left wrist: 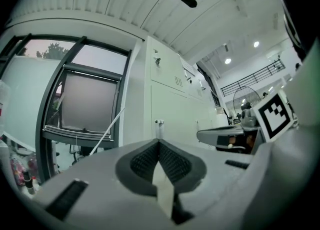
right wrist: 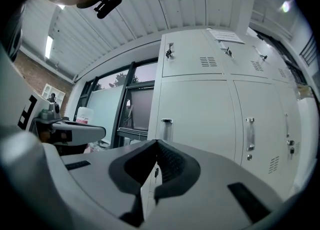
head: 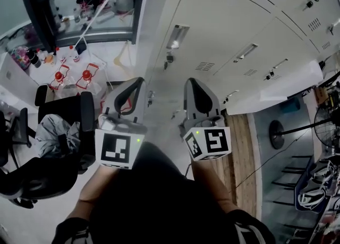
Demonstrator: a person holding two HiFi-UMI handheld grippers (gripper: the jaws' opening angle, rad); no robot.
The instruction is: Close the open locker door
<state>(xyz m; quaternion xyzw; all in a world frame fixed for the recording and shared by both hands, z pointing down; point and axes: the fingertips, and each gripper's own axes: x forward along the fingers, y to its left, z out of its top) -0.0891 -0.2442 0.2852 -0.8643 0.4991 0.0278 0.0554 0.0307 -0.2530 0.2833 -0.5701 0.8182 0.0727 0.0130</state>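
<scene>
A row of pale grey lockers (head: 228,19) fills the upper right of the head view. At its right end one door leaf (head: 281,89) stands out from the row. My left gripper (head: 139,81) and right gripper (head: 191,81) are side by side in front of the lockers, both pointing at them and touching nothing. In the left gripper view the left gripper (left wrist: 159,141) is shut with nothing between its pads, short of a door handle (left wrist: 159,124). In the right gripper view the right gripper (right wrist: 156,142) is also shut and empty, facing closed doors with handles (right wrist: 166,124).
A black office chair (head: 58,131) stands at the left. Water jugs with red caps (head: 85,78) sit on the floor below a dark-framed window (head: 85,3). A standing fan (head: 276,134) and stairs (head: 297,174) are on the right, beside a wooden floor strip (head: 241,147).
</scene>
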